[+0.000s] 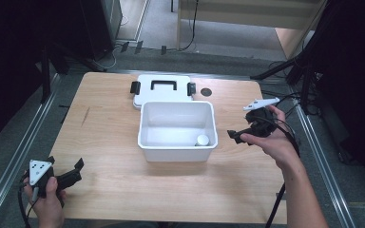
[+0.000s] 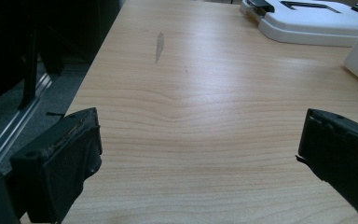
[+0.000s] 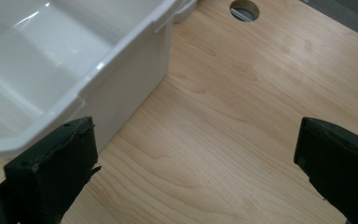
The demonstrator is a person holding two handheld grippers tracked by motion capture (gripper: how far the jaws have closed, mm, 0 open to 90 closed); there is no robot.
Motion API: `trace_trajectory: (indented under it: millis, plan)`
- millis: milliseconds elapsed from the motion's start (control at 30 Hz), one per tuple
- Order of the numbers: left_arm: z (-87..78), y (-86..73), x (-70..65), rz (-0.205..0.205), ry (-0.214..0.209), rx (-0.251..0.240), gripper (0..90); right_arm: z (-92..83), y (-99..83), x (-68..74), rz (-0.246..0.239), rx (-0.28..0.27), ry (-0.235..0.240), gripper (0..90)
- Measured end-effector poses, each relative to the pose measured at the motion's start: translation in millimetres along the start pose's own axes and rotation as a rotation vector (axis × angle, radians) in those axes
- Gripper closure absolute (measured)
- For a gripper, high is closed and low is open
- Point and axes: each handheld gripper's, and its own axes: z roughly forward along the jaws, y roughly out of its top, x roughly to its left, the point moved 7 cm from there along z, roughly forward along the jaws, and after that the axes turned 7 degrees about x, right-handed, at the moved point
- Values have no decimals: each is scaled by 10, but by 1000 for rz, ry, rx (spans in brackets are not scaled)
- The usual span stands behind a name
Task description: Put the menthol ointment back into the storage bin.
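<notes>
Table (image 1: pixel 109 142): one box (image 1: pixel 177 147), one lid (image 1: pixel 161 97), one cup (image 1: pixel 202 140).

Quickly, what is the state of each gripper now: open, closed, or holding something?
Left gripper: open, holding nothing.
Right gripper: open, holding nothing.

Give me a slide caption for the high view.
Open white bin holding a small white cup, lid behind it, flanked by the open left tool and right tool.

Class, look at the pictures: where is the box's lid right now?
In the high view the lid lies flat on the table just behind the open white box, toward the far edge, with a round hole in the table to its right.
</notes>
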Motion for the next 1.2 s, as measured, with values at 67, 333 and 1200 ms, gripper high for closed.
trace_trajectory:
  millis: [67,333,1200]
  plan:
    - [0,0,-3,2,3,-1,0,5,-83,-34,24,-21,-13,0]
    - [0,0,-6,5,6,-2,0,17,-471,-160,135,-117,-42,0]
    - [-2,0,-10,4,6,0,0,137,-1680,-173,347,-336,-180,9]
